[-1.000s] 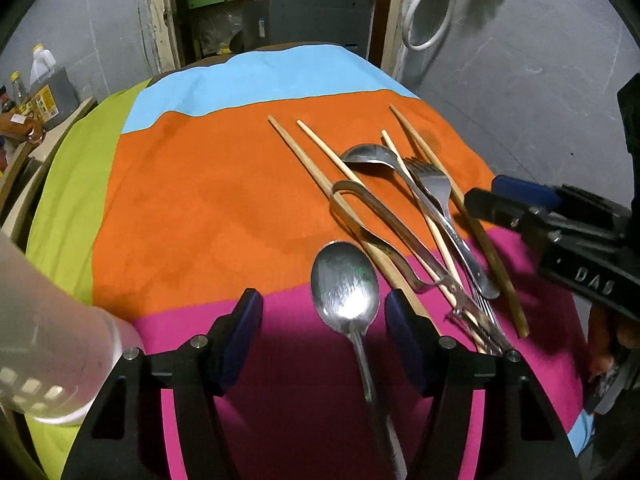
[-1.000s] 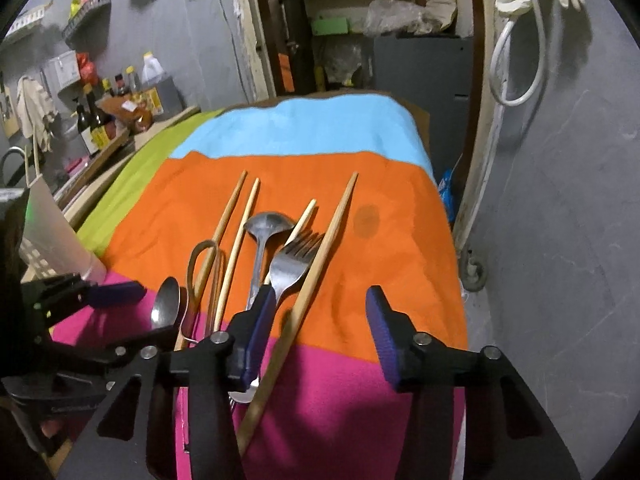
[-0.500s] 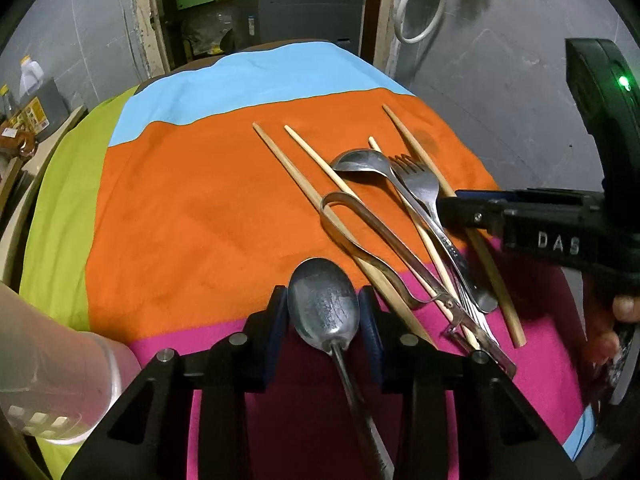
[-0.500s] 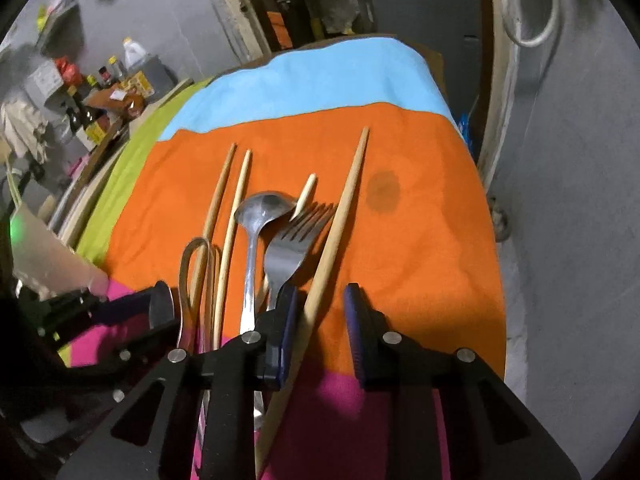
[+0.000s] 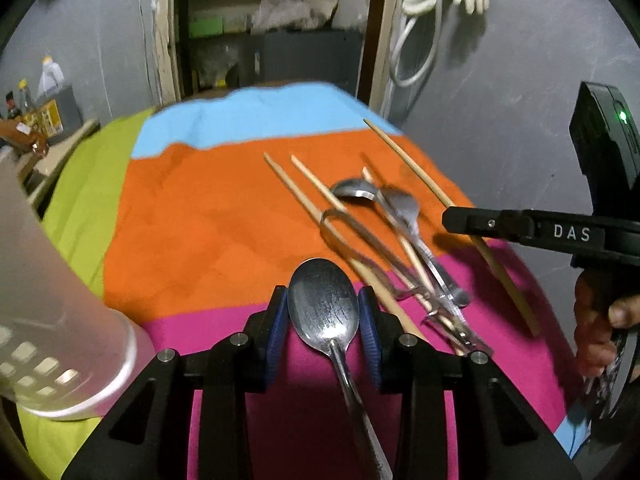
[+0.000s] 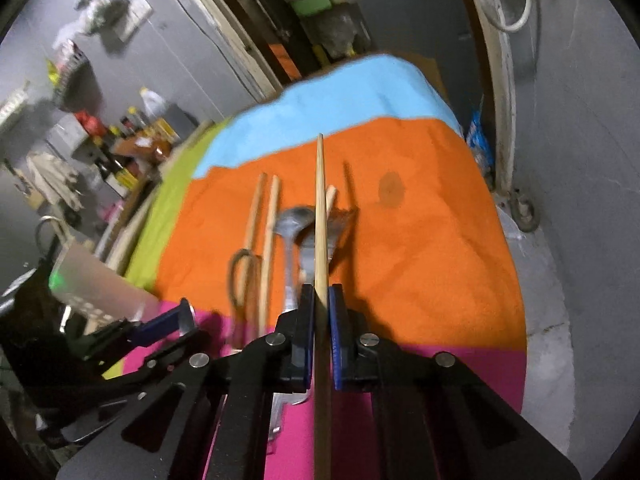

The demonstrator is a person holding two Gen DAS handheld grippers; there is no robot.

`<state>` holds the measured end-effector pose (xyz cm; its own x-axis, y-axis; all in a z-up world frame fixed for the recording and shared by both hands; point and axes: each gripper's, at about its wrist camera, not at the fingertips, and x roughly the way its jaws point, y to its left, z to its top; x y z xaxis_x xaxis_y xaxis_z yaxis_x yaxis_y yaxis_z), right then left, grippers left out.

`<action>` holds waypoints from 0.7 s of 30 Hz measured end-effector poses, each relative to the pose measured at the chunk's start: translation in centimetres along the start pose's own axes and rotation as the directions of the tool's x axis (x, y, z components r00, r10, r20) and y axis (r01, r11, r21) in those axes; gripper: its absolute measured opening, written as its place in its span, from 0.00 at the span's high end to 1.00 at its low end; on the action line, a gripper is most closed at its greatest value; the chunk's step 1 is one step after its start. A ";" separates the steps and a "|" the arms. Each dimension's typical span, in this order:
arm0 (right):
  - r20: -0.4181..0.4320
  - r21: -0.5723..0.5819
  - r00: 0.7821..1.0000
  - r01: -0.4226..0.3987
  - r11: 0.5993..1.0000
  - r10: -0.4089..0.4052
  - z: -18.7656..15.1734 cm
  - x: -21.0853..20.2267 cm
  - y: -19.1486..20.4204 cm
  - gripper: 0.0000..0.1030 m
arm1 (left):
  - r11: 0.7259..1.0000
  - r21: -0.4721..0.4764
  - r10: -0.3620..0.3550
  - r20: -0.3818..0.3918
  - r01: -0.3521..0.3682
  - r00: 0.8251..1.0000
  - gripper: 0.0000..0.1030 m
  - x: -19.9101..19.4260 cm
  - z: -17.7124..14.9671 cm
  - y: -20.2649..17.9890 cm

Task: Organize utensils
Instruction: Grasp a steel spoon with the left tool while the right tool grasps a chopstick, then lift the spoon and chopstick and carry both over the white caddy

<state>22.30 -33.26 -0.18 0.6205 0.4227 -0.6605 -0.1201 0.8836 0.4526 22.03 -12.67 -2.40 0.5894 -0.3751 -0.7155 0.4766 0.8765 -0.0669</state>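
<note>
My left gripper (image 5: 323, 296) is shut on the bowl of a steel spoon (image 5: 324, 316), whose handle runs back under the gripper. My right gripper (image 6: 321, 300) has its jaws closing tight on a long wooden chopstick (image 6: 320, 208), which points forward, lifted above the other utensils. From the left wrist view, the right gripper (image 5: 460, 222) holds that chopstick (image 5: 408, 164) at the right. On the striped cloth (image 5: 200, 220) remain two chopsticks (image 5: 296, 188), metal tongs (image 5: 340, 220), a second spoon (image 5: 354, 192) and a fork (image 5: 404, 208).
A white perforated utensil holder (image 5: 60, 320) stands at the near left of the table, also visible as the holder (image 6: 92, 284) in the right wrist view. A grey wall (image 5: 500, 120) borders the table's right side. Bottles and shelves sit far left.
The left jaws closed on the spoon's bowl and raised it slightly. The right jaws closed on the rightmost chopstick and lifted it off the cloth, rolling the view.
</note>
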 end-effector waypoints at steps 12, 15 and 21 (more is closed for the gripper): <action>0.341 -0.143 0.938 -0.019 0.989 0.068 -1.4 -3.8 5.2 0.95 | 0.996 0.025 0.071 0.307 -0.083 0.949 0.71 -7.0 0.2 -1.3; 0.398 -0.164 0.914 -0.013 0.986 0.079 -1.4 -4.3 6.2 0.95 | 0.996 0.006 0.084 0.347 -0.092 0.934 0.71 -8.4 0.5 -1.1; 0.538 -0.230 0.832 -0.006 0.973 0.132 -1.3 -5.5 9.5 0.95 | 0.993 -0.027 0.119 0.431 -0.119 0.895 0.71 -11.3 1.8 0.0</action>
<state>16.75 -26.91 6.99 0.9176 0.3603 -0.1676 -0.2987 0.9036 0.3070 16.56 -9.03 6.97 0.8649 -0.3616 -0.3482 0.3856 0.9227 -0.0003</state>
